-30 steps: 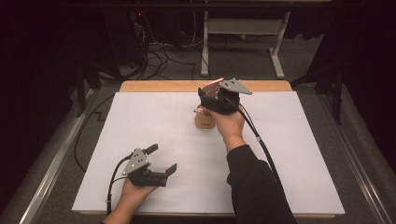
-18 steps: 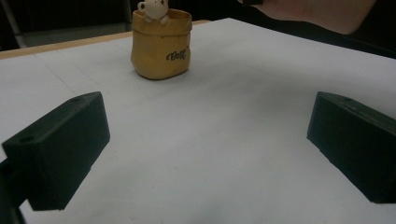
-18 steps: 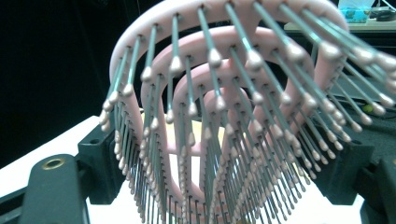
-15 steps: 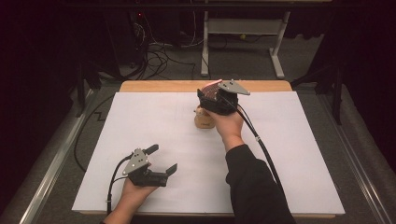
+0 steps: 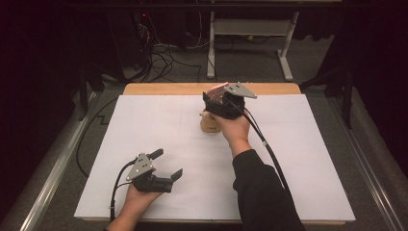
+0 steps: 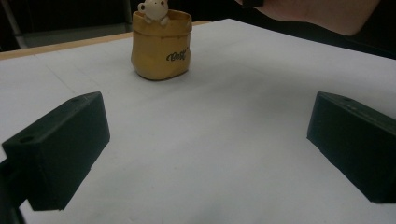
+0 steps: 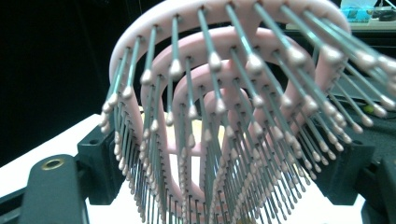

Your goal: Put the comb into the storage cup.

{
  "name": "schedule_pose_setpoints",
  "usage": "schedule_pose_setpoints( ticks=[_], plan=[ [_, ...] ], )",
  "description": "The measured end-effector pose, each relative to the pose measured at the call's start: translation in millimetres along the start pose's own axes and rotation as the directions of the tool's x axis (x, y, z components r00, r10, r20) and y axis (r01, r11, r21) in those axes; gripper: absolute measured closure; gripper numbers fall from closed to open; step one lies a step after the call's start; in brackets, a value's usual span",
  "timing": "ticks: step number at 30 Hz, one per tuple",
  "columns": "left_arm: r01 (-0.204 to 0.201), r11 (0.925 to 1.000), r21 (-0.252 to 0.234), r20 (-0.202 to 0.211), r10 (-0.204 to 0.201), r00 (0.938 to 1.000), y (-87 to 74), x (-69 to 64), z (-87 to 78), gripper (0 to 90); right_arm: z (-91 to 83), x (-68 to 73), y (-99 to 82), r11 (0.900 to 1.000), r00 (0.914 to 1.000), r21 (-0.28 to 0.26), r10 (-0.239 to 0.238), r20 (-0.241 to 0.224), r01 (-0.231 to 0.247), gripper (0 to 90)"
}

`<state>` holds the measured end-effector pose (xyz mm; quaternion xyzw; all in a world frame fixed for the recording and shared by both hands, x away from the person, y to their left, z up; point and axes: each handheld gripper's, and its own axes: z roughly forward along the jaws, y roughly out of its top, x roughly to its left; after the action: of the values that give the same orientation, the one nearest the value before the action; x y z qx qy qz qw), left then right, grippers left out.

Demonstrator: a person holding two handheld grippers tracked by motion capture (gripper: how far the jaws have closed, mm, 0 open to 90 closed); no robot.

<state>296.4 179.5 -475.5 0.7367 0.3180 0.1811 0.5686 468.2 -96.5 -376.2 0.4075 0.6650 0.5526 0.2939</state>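
Nothing has shifted since the earlier frames: from above, the right gripper (image 5: 219,103) hovers over the yellow pouch (image 5: 210,124), the left gripper (image 5: 166,166) resting open near the table (image 5: 298,159) edge. Its own view faces the pouch. The right gripper view shows jaws clamped on a pink vented hairbrush (image 7: 233,112), so insertion looks pending.

The hairbrush (image 7: 224,93) has a glossy pink plastic frame and thin metal-looking bristles with small rounded tips. The yellow pouch (image 6: 161,44) looks like soft, matt, rubbery material. The counter (image 5: 308,144) has a matt white sheet over a smooth wooden edge.
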Motion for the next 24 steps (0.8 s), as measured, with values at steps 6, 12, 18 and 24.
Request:
schedule_pose_setpoints(
  ticks=[6, 12, 18, 24],
  plan=[
    [0.0, 1.0, 0.0, -0.002, 0.0, 1.0, 0.0, 0.2, 0.2, 0.0, -1.0, -1.6, 0.7, 0.9999, 0.9999, 0.01, 0.009, 0.005, -0.009, 19.5],
    [-0.002, 1.0, -0.001, -0.002, 0.002, 1.0, 0.2, 0.2, -0.2, 0.0, -3.5, -3.3, 0.7, 0.9998, 0.9999, 0.019, 0.008, 0.01, -0.008, 19.2],
    [-0.002, 1.0, -0.001, -0.002, 0.002, 1.0, 0.3, 0.0, -0.6, 0.0, -7.1, -7.3, 0.3, 0.9996, 0.9998, 0.025, 0.014, 0.017, -0.014, 18.5],
    [0.0, 1.0, -0.001, -0.001, 0.0, 1.0, 0.3, 0.1, -0.4, 0.0, -10.9, -12.5, -1.8, 0.9991, 0.9994, 0.035, 0.024, 0.024, -0.025, 17.4]
  ],
)
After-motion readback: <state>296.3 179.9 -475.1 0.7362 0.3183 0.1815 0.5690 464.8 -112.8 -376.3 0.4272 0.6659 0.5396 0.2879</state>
